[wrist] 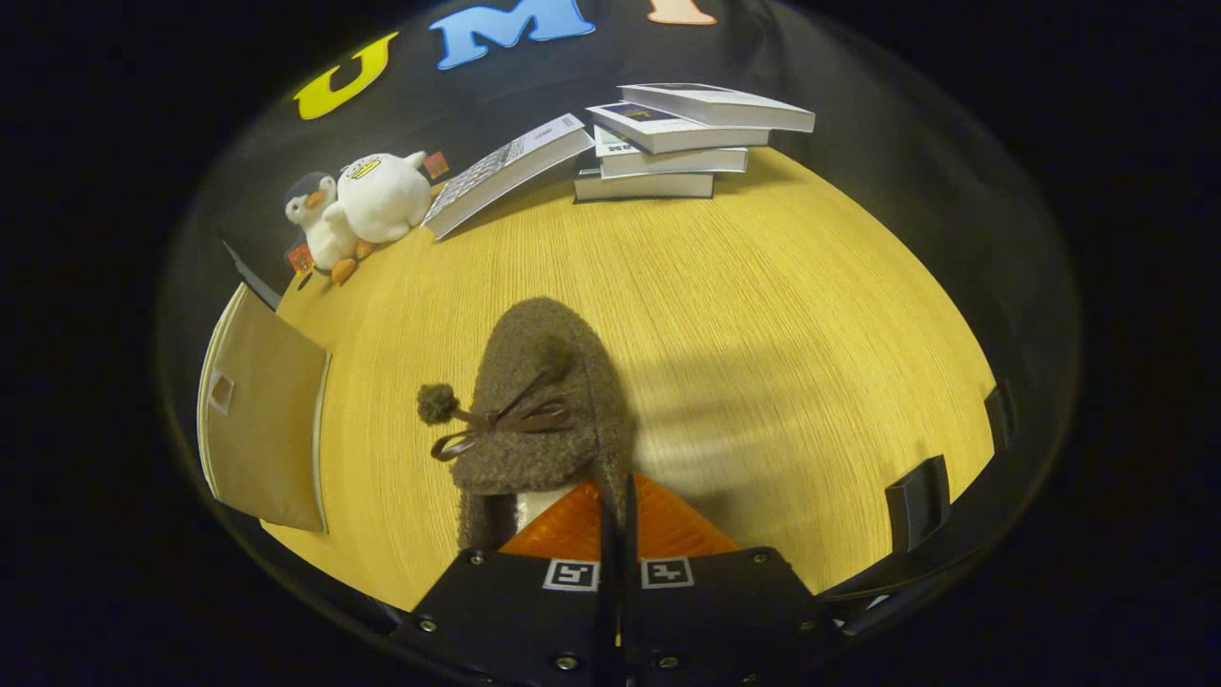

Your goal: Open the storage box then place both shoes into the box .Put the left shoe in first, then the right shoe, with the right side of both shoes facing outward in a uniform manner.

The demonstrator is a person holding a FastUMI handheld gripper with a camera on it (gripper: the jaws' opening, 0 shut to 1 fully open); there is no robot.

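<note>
A brown fuzzy shoe with a brown ribbon bow and pom-poms points away from me, toe toward the books. My gripper is shut on the shoe's right-hand rim near the heel, with the fingers almost touching. A shadow falls on the wooden table to the shoe's right, so the shoe looks lifted. The beige storage box stands to the left of the shoe at the table's edge, with a flat beige panel facing me. I cannot tell from here whether it stands open.
A stack of books lies beyond the shoe at the far table edge, with one book leaning against it. Two white plush toys sit at the far left. Black brackets stick up at the table's right edge.
</note>
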